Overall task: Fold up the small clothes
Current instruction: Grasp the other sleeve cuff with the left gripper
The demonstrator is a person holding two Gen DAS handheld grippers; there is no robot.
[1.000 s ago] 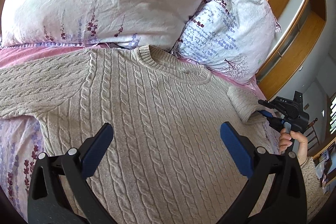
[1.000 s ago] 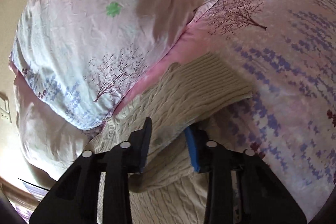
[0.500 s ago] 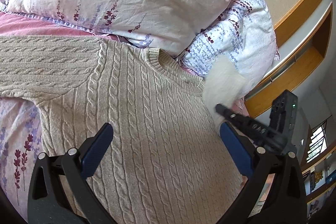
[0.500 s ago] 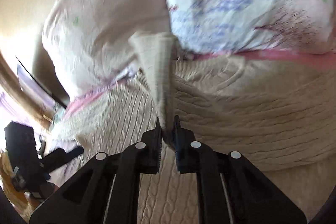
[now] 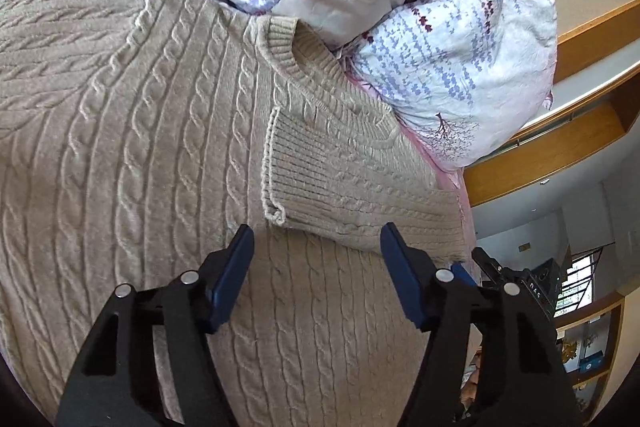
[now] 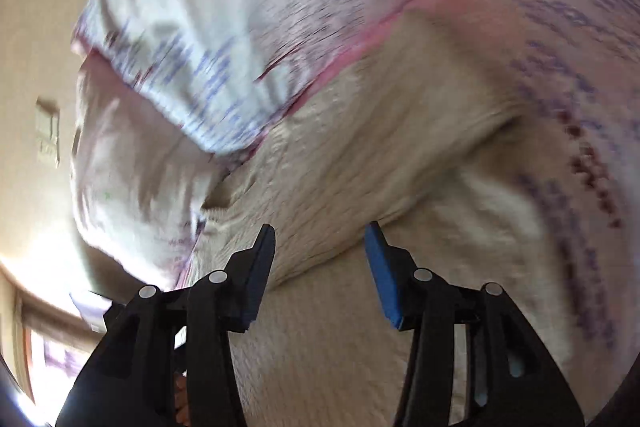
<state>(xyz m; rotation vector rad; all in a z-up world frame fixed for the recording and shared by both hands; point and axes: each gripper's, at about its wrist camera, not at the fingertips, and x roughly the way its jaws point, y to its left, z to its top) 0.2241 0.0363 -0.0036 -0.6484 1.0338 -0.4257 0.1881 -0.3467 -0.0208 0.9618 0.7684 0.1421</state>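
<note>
Left wrist: "DAS" on right claw (image 5: 516,287), beside sweater (image 5: 140,147).

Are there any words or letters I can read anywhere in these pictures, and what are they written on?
"DAS": white letters on the black device at the right edge of the left wrist view; I am not sure of them.
Boxes on the shelf behind: print too small to read.
Sweater and pillows: only patterns, no words.
Right wrist view: too blurred, nothing readable.

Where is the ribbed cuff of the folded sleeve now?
In the left wrist view, the cuff lies on the sweater's chest, just below the neckline and above the left gripper.
</note>
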